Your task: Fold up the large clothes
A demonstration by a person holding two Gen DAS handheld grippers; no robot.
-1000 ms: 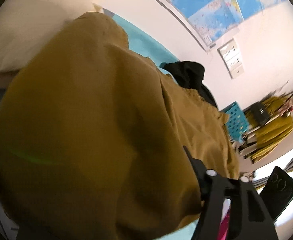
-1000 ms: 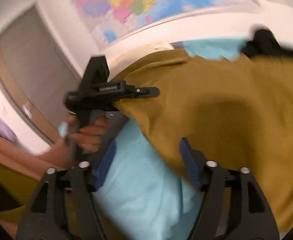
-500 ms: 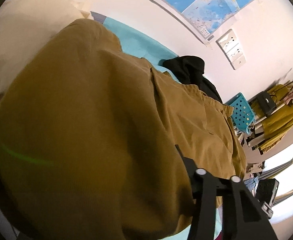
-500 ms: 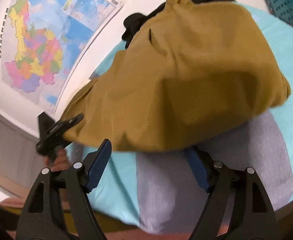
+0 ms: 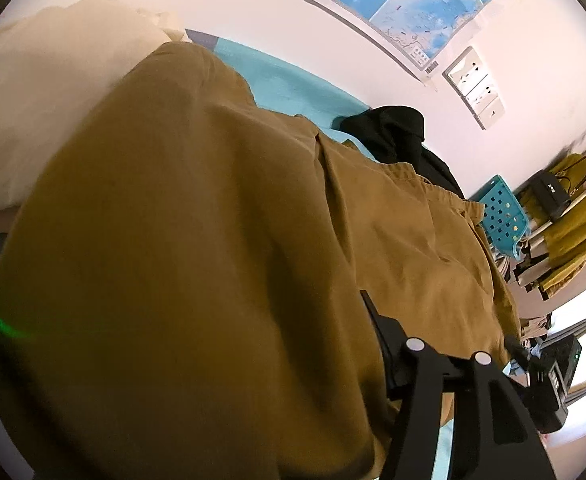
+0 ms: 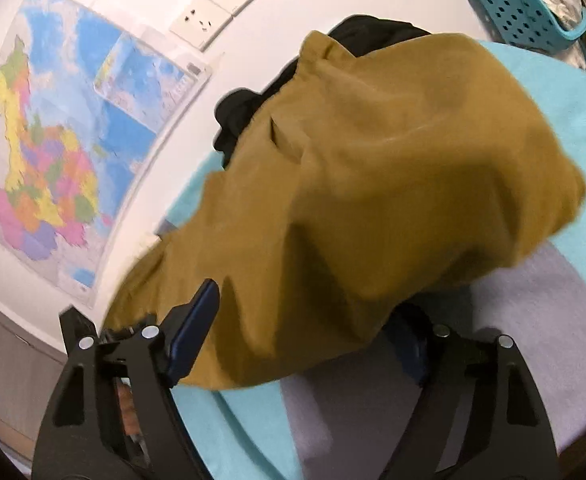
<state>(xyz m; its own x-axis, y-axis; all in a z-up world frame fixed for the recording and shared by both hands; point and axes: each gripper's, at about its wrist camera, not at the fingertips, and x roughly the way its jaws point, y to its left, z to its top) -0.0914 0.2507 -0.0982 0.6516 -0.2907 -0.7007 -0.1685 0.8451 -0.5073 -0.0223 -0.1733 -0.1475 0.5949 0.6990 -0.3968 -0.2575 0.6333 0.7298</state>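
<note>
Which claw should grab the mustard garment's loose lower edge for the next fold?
Probably right. The right claw is open, with the mustard garment hanging between its fingers above the grey sheet; the left claw is buried under fabric.

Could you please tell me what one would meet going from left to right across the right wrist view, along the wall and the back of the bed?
Colourful map → wall sockets → black garment → mustard-brown garment → blue perforated basket.
</note>
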